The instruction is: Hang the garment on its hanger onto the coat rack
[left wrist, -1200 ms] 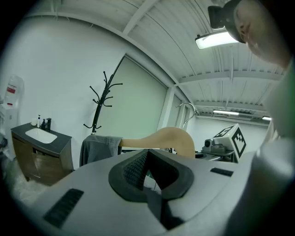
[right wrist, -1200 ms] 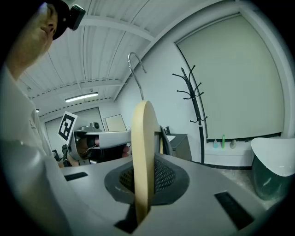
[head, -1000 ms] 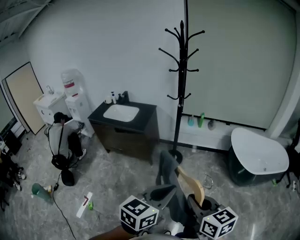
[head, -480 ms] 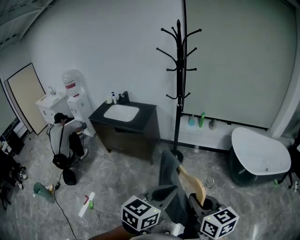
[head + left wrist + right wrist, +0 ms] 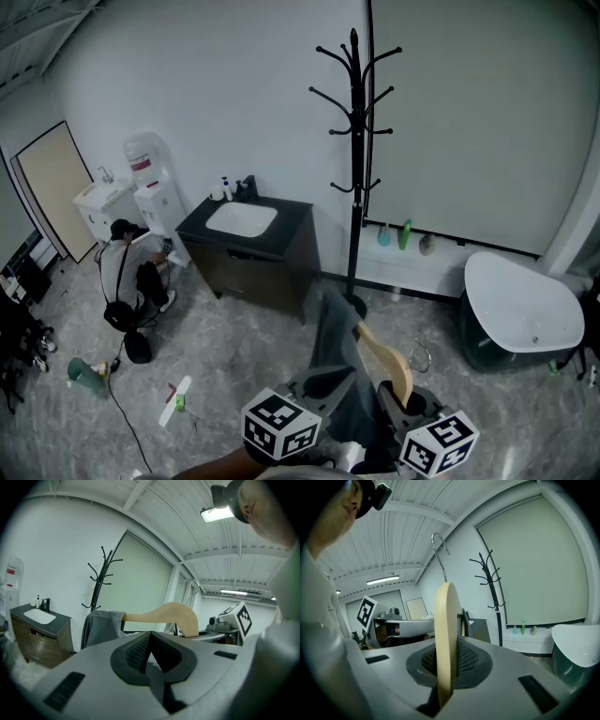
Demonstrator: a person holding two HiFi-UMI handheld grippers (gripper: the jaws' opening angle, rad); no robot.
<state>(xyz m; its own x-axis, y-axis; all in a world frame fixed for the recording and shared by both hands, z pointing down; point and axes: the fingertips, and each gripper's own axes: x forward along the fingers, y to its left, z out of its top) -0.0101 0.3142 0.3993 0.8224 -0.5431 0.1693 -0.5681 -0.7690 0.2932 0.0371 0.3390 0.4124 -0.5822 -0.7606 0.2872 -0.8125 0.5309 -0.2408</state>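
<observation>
A black coat rack [image 5: 354, 141] stands against the far wall, also visible in the left gripper view [image 5: 98, 581] and the right gripper view [image 5: 493, 588]. My right gripper [image 5: 445, 663] is shut on a wooden hanger [image 5: 386, 366], whose metal hook [image 5: 438, 550] points up. A grey garment [image 5: 336, 352] drapes over the hanger's far end [image 5: 101, 627]. In the head view the right gripper [image 5: 398, 398] is low at the frame bottom, well short of the rack. My left gripper [image 5: 151, 651] is shut beside it, with nothing visible between its jaws.
A dark vanity with a white sink [image 5: 248, 234] stands left of the rack. A white tub [image 5: 520, 309] is at the right. A person crouches [image 5: 127, 277] by a water dispenser [image 5: 150, 183]. Bottles [image 5: 394, 239] sit on the wall ledge, and litter [image 5: 173, 401] lies on the floor.
The rack has shifted slightly left and up in the head view. The crouching person has moved a little. Both grippers and the hanger keep their hold and place.
</observation>
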